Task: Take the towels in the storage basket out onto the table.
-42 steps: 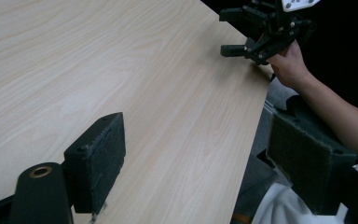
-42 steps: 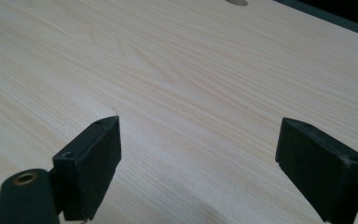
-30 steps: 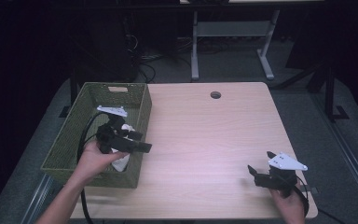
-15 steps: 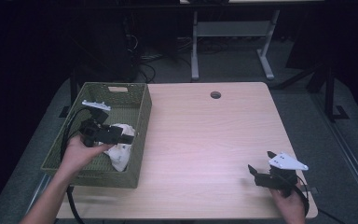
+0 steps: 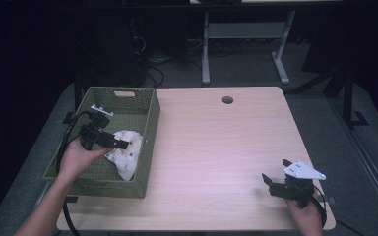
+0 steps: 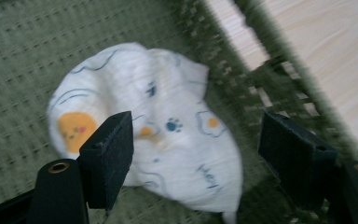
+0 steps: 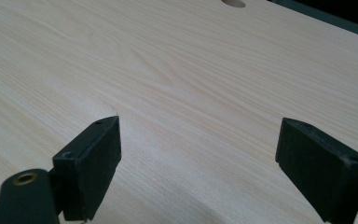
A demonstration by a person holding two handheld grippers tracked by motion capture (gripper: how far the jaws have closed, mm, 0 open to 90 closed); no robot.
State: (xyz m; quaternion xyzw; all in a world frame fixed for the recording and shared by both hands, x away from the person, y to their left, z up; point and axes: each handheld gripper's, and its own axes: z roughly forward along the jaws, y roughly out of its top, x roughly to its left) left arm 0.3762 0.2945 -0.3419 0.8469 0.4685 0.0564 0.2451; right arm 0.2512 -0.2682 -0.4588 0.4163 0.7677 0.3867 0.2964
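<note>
A crumpled white cloth (image 5: 128, 150) printed with small orange and blue figures lies in the green woven basket (image 5: 150, 130) at the table's left edge. My left gripper (image 5: 124, 145) is inside the basket, pointing at the cloth from the left. Its jaws stand wide and have just been closing a little. In the left gripper view the cloth (image 6: 168, 116) lies beyond and between the jaws of the left gripper (image 6: 198, 156), with no pad pressing on it. My right gripper (image 5: 271, 184) rests open near the table's front right corner; the right gripper (image 7: 200, 163) has bare wood in front of it.
The light wooden table (image 5: 216, 142) has a round cable hole (image 5: 227, 100) near its far edge. The basket wall (image 6: 261, 79) stands just right of the cloth. A metal stand (image 5: 241, 39) and cables are on the dark floor beyond the table.
The left hand has drawn its gripper leftward within the basket and a bit lower, uncovering the cloth. The right gripper has stayed where it was.
</note>
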